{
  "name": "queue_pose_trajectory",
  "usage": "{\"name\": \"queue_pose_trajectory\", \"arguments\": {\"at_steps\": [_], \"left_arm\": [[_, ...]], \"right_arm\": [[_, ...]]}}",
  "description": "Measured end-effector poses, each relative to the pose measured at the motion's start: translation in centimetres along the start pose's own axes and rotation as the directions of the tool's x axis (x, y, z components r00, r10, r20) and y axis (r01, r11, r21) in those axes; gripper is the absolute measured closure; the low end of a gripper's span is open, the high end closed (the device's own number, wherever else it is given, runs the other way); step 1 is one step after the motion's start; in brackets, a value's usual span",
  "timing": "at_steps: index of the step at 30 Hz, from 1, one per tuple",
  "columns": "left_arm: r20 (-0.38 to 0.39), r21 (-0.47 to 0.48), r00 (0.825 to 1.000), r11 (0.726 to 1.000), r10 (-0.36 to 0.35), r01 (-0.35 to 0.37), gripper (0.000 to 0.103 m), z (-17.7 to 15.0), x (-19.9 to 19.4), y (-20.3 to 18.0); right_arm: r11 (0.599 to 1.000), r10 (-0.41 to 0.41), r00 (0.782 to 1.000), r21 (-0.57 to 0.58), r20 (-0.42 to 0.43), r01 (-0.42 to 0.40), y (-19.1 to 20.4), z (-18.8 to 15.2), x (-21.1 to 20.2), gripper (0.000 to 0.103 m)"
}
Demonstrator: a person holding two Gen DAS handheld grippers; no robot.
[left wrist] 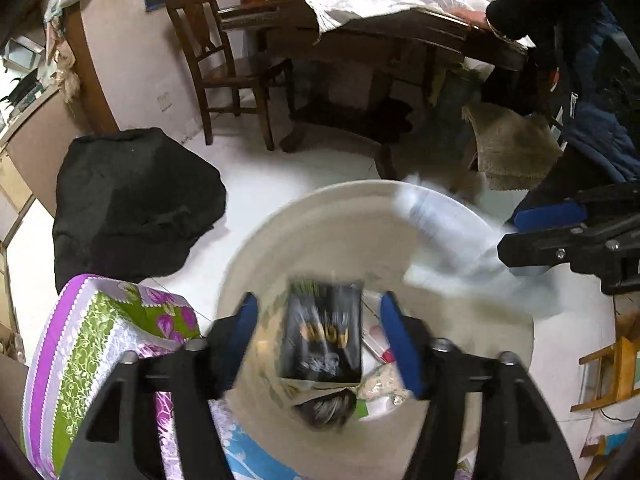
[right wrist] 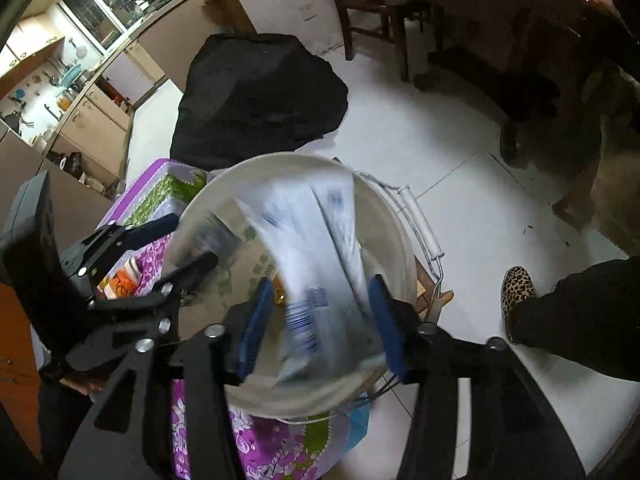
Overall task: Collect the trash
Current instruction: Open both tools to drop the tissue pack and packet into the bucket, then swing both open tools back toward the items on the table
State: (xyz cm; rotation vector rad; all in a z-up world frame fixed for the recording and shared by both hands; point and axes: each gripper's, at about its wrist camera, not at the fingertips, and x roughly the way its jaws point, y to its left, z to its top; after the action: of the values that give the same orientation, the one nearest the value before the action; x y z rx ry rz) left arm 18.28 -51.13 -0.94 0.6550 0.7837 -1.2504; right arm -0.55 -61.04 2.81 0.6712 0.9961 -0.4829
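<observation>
- The white bucket (left wrist: 360, 216) stands on the tiled floor, its wire handle (right wrist: 424, 232) hanging down the outside.
- The left gripper (left wrist: 320, 336) hangs over the bucket's mouth with its 2 blue-padded jaws apart; a black packet (left wrist: 322, 332) sits blurred in the gap, and neither pad presses on it.
- The right gripper (right wrist: 320, 316) is also above the bucket, jaws parted; a white and blue wrapper (right wrist: 320, 264), smeared by motion, lies between them without being pinched.
- Other scraps (left wrist: 380, 392) lie at the bottom of the bucket.
- Just beside the bucket is a purple and green floral cushion (left wrist: 100, 344), and behind that a black bag (right wrist: 256, 96).
- A leopard-print shoe (right wrist: 516, 292) stands near the bucket.
</observation>
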Motion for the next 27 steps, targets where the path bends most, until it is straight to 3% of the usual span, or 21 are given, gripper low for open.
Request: {"name": "queue_pose_trajectory", "arguments": {"at_steps": [11,15,21,27], "left_arm": [[0.01,0.0,1.0,1.0,0.023,-0.023,0.037,-1.0,-0.6,0.6],[0.046,-0.046,0.999,0.999,0.029,-0.027,0.037,-2.0,-1.8,0.8],[0.134,-0.107,0.973,0.979,0.185,-0.172,0.037,-5.9,-4.4,1.0],[0.123,-0.135,0.969,0.971,0.215,-0.199,0.037,-9.3,-5.6,1.3]], "right_arm": [[0.998,-0.051,0.999,-0.047,0.004,0.051,0.6,-0.4,0.5,0.052],[0.996,-0.053,0.998,-0.07,0.022,0.055,1.3,-0.8,0.4,0.052],[0.984,-0.056,0.98,-0.158,0.193,0.088,4.1,-3.8,-0.6,0.052],[0.969,-0.055,0.957,-0.215,0.285,0.12,7.3,-6.9,0.7,0.052]]}}
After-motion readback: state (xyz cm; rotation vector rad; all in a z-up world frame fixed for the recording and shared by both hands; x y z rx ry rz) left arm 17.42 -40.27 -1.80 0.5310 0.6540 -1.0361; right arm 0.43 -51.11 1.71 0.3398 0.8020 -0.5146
